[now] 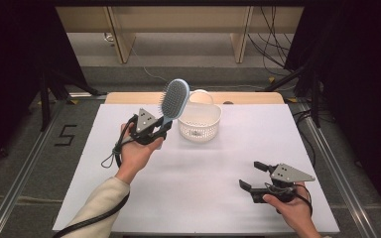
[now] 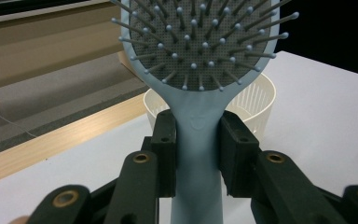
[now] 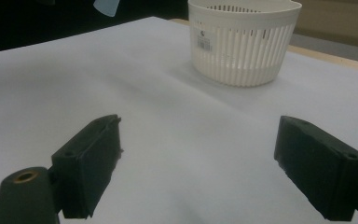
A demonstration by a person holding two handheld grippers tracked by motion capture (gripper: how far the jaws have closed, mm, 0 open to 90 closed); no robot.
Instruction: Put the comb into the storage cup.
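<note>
Left gripper view: the left gripper (image 2: 198, 154) clamps the handle of the blue hairbrush (image 2: 200, 60), held up just beside the white basket (image 1: 200, 122).
Next move, I judge: carry it over the rim and release; basket contents unclear. Right gripper (image 1: 252, 176) rests open, nothing between.

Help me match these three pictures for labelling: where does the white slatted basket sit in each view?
High view: white basket sits centre, just right of the blue hairbrush.
Left gripper view: basket lies behind the brush handle, right of centre.
Right gripper view: basket stands at top, right of centre.
Shared landmark: the white table.
</note>
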